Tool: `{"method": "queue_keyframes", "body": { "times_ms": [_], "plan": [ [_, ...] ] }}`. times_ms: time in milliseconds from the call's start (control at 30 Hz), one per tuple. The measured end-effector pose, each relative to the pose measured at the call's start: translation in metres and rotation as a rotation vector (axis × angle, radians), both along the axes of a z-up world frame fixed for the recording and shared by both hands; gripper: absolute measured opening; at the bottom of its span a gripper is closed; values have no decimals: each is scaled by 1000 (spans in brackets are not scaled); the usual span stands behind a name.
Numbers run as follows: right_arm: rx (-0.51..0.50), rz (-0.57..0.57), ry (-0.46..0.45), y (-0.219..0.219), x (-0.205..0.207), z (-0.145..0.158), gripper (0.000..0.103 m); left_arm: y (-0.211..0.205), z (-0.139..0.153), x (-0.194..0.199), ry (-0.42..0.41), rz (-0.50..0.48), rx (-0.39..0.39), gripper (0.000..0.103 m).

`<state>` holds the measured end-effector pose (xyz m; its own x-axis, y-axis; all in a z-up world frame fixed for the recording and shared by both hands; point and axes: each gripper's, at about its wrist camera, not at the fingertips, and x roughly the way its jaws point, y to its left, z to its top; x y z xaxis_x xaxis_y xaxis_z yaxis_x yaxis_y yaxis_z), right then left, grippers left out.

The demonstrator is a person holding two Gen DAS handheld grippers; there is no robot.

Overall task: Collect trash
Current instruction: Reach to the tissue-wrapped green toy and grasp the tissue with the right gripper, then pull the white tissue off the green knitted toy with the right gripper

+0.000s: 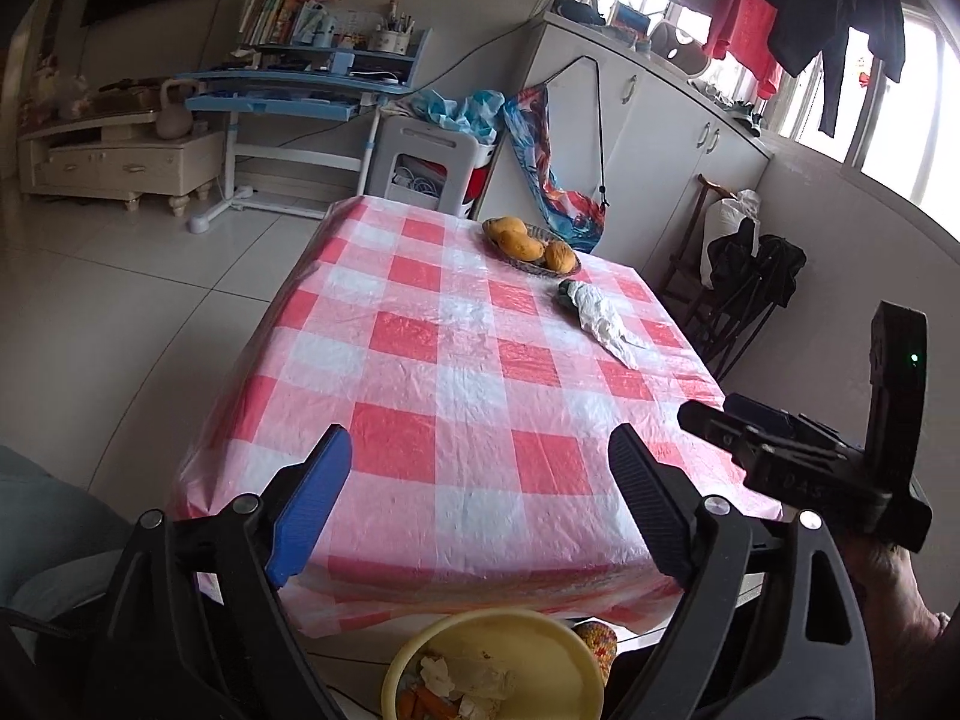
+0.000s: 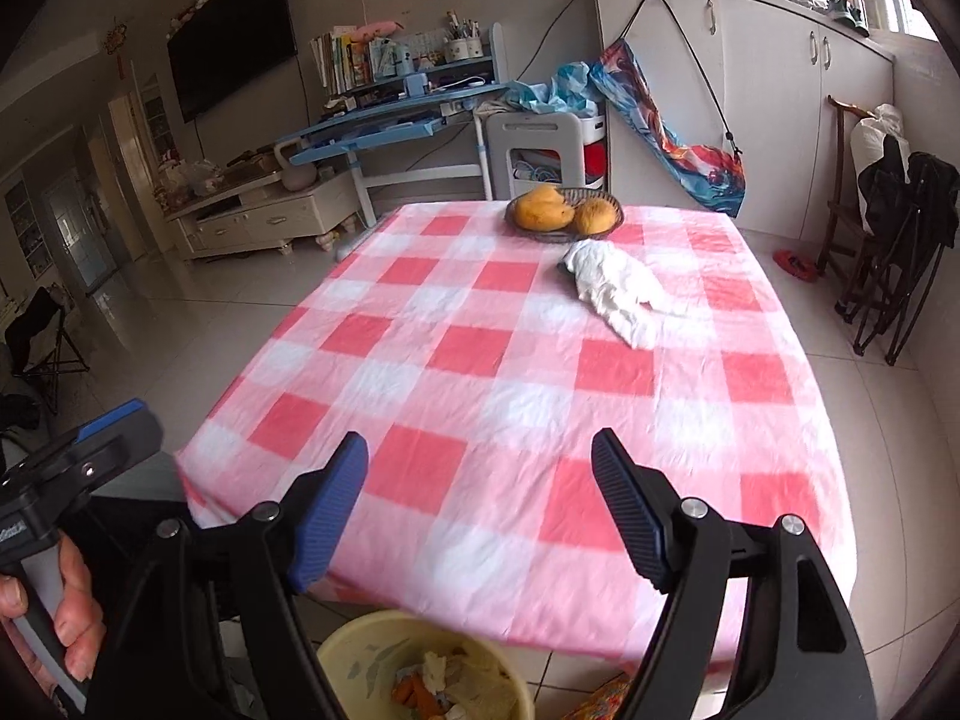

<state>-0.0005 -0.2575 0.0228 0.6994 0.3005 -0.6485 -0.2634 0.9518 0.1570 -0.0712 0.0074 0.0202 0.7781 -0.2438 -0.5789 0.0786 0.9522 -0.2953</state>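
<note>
Both claws, left claw (image 1: 480,498) and right claw (image 2: 480,504), gaped wide, empty. Yellow bin (image 1: 576,660) below tabletop (image 1: 420,420) edge already held scraps. White crumpled bag (image 1: 600,321) sat near fruit basket (image 1: 534,246), uncollected.

Both tools are held tilted downward with jaws spread wide and nothing between them, the left gripper (image 1: 480,504) beside the right gripper (image 2: 480,507), each handle apparently clasped by a hand (image 2: 57,612).
</note>
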Motion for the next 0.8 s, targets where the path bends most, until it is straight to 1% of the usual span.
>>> {"method": "queue_keyframes", "body": {
  "times_ms": [100,167,300,367,567,600,633,667,700,767,800],
  "plan": [
    [-45,-38,-3,-10,45,-3,74,2,-4,19,10,10,-8,84],
    [-76,-62,12,-15,78,-10,74,5,-10,31,24,19,-22,84],
    [-95,-110,62,-24,141,-28,74,12,-29,45,86,33,-72,84],
    [-89,-113,84,-25,170,-36,74,16,-34,49,110,39,-104,84],
    [-40,-105,106,-17,231,-45,73,24,-40,55,123,62,-129,84],
    [-37,-102,113,-14,237,-48,67,24,-41,56,127,61,-130,84],
    [-47,-95,128,-11,244,-52,54,24,-42,57,130,60,-128,84],
    [-63,-81,150,-6,249,-57,48,23,-42,57,130,58,-124,84],
    [-73,-62,170,-2,252,-61,40,22,-42,58,131,56,-119,84],
    [-86,-25,174,6,248,-64,34,20,-43,59,133,54,-108,84],
    [-79,-3,174,10,243,-63,33,20,-44,59,134,55,-106,84]
  ]
}}
